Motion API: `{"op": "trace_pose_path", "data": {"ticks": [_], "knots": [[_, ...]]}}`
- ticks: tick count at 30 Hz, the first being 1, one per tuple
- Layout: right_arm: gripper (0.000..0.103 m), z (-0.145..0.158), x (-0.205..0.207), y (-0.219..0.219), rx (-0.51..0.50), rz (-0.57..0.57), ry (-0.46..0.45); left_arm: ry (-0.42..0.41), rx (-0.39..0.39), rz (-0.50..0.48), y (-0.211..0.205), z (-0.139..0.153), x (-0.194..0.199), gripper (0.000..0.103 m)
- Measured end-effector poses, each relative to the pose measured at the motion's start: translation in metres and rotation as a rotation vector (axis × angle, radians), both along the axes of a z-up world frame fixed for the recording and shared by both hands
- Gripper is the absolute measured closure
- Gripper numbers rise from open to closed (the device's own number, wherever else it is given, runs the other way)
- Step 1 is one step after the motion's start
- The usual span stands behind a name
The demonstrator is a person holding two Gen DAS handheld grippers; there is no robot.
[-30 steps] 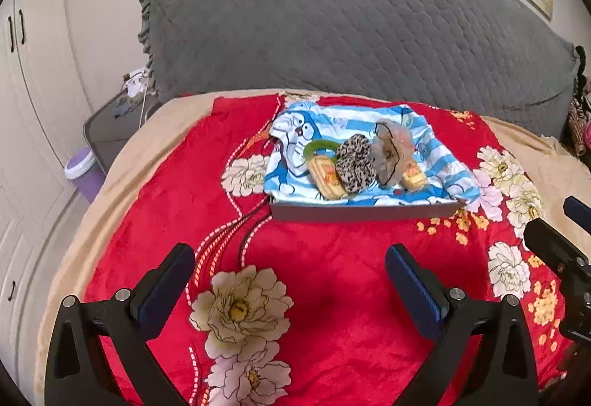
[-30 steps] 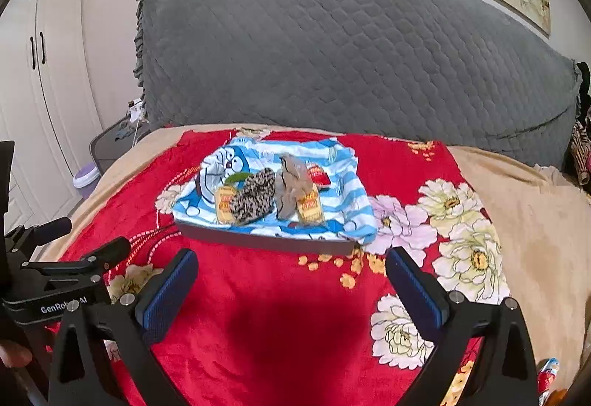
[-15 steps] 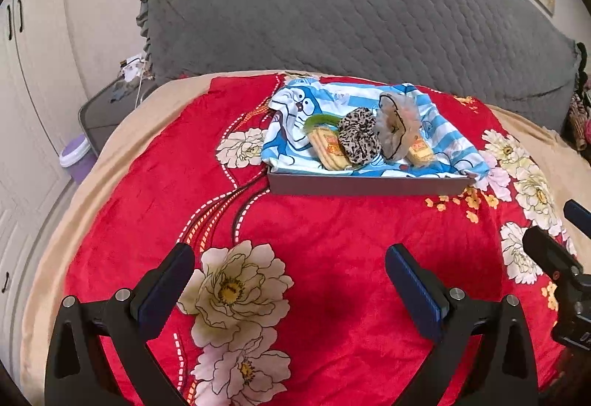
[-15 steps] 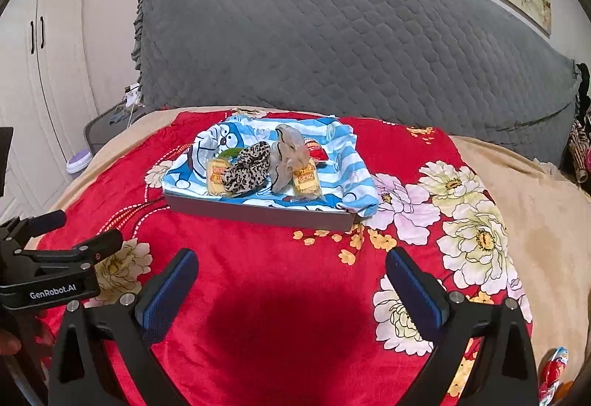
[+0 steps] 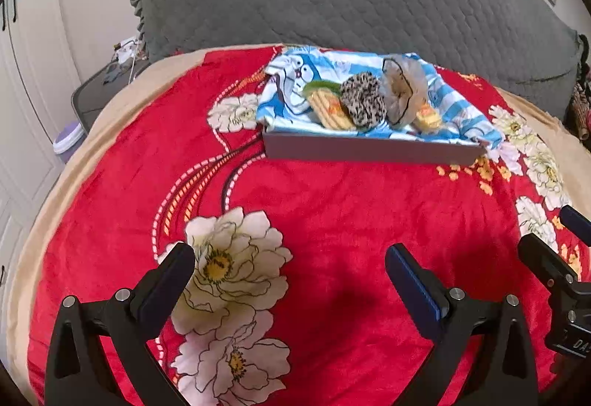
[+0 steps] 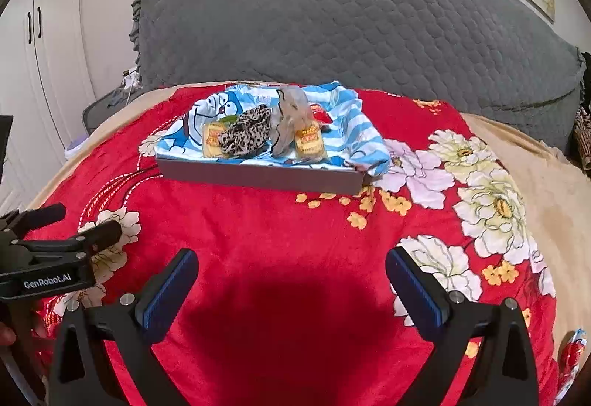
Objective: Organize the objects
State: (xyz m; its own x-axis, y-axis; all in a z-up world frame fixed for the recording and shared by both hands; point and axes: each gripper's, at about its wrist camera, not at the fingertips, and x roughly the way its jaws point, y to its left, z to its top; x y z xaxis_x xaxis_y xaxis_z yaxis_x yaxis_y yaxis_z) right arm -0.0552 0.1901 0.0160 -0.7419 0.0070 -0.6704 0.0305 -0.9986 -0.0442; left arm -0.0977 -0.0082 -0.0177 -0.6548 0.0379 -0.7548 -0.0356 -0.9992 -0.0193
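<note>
A grey tray [image 5: 369,149] [image 6: 258,178] lined with a blue striped cartoon cloth [image 5: 291,73] [image 6: 218,106] sits on the red flowered blanket. On it lie a leopard-print scrunchie [image 5: 364,103] [image 6: 245,134], a sheer beige scrunchie [image 5: 402,92] [image 6: 291,114], two yellow snack packets [image 5: 330,108] [image 6: 310,143], a green item [image 5: 321,85] and a red packet [image 6: 320,112]. My left gripper [image 5: 290,269] is open and empty, well short of the tray. My right gripper [image 6: 291,271] is open and empty, also short of it.
A grey quilted headboard [image 6: 332,18] stands behind the bed. A small side table [image 5: 99,92] and a purple-lidded bin [image 5: 68,140] are at the left, by white wardrobe doors [image 6: 37,55]. A snack wrapper [image 6: 570,354] lies at the blanket's right edge.
Both grippers have moved forward toward the tray, which now looks larger and nearer. Both stay open and empty.
</note>
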Motion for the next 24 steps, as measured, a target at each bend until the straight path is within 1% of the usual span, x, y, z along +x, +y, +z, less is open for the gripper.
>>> {"op": "trace_pose_path", "data": {"ticks": [4,12,18,24], "knots": [[0.001,-0.010,-0.002,0.000,-0.003,-0.004,-0.018,-0.020,-0.002,0.004,-0.001,-0.012,-0.001,0.000],[0.001,-0.023,-0.004,0.002,-0.001,-0.017,-0.017,-0.049,-0.005,0.011,-0.004,-0.032,-0.003,0.000],[0.001,-0.034,-0.003,0.001,0.011,-0.011,-0.044,-0.049,-0.002,0.016,-0.006,-0.036,-0.003,0.000],[0.001,-0.040,0.002,0.002,0.009,-0.015,-0.034,-0.048,-0.004,0.009,-0.006,-0.038,-0.002,0.000]]}}
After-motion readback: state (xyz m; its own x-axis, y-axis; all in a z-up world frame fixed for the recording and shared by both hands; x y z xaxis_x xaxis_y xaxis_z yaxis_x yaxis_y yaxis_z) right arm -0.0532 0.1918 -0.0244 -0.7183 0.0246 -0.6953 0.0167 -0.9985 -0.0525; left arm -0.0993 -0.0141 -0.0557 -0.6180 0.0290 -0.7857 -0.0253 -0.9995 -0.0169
